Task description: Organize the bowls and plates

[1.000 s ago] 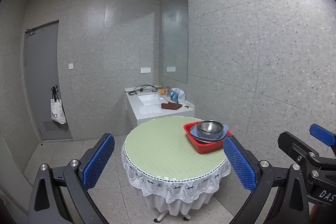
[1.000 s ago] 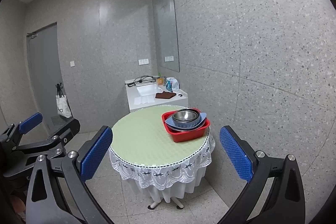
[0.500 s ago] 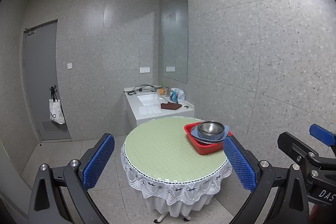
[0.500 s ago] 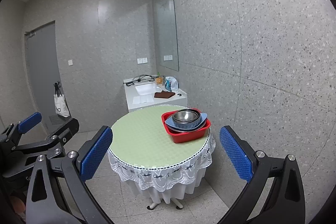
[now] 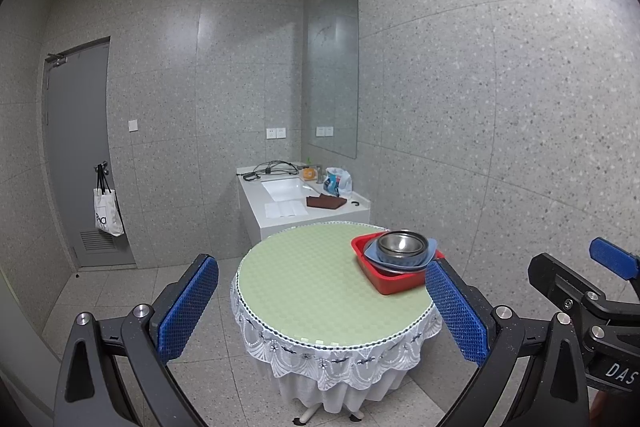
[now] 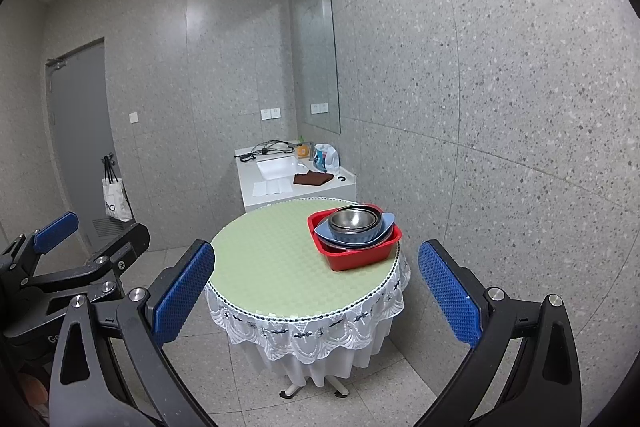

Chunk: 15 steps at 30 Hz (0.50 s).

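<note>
Left wrist view: you are holding the left gripper (image 5: 322, 311) well back from the round table (image 5: 304, 291), its blue pads spread wide with nothing between them. The red basin (image 5: 394, 281) is sitting on the table at the edge nearest the speckled wall, and in it the steel bowls (image 5: 401, 246) are nesting on a blue dish (image 5: 430, 254). Part of the right gripper is showing at this view's right edge, on the wall side of the table.

Right wrist view: you are carrying the right gripper (image 6: 316, 297) just as far off the table, jaws gaping and empty. The basin (image 6: 358, 255) is sitting on the wall side of the tabletop, the stack of steel bowls (image 6: 354, 221) and blue dish (image 6: 386, 227) rising above its rim. How many pieces are lying under the blue dish, I cannot tell.

Handling, as I judge it: the steel bowls are likely light, rigid and slick, so you should be pinching the top one across its rim (one pad inside, one outside) rather than squeezing the rounded wall. Nested bowls may be sticking together, so a slow lift is wise. The blue dish looks stiff too; take it at a rim corner. The basin could be sliding on the smooth mat, so steady it with the other gripper.
</note>
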Available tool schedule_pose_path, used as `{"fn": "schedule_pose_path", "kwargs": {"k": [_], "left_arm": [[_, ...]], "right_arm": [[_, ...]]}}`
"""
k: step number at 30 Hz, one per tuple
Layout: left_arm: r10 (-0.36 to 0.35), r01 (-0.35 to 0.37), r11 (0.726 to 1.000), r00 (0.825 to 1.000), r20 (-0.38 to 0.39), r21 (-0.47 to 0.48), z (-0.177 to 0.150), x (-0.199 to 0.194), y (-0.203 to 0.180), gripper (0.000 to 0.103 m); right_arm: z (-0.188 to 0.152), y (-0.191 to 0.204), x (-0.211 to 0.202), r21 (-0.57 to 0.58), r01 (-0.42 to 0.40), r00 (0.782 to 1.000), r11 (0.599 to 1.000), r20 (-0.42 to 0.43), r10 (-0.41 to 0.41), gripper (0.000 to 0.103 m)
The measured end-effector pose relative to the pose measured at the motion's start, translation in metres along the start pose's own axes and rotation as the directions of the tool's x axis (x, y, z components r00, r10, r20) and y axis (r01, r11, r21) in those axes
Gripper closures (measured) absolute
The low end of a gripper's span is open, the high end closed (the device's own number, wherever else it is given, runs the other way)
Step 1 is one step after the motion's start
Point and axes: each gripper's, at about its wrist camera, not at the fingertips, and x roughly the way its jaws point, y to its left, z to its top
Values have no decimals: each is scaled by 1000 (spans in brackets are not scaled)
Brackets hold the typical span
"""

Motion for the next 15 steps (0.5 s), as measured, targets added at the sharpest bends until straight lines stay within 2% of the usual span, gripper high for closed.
{"fn": "schedule_pose_path", "kwargs": {"k": [15], "left_arm": [[1, -1, 1000, 1000, 0, 9, 1, -6, 5, 1]], "right_arm": [[-2, -2, -3, 2, -4, 1000, 1000, -4, 4, 0]]}}
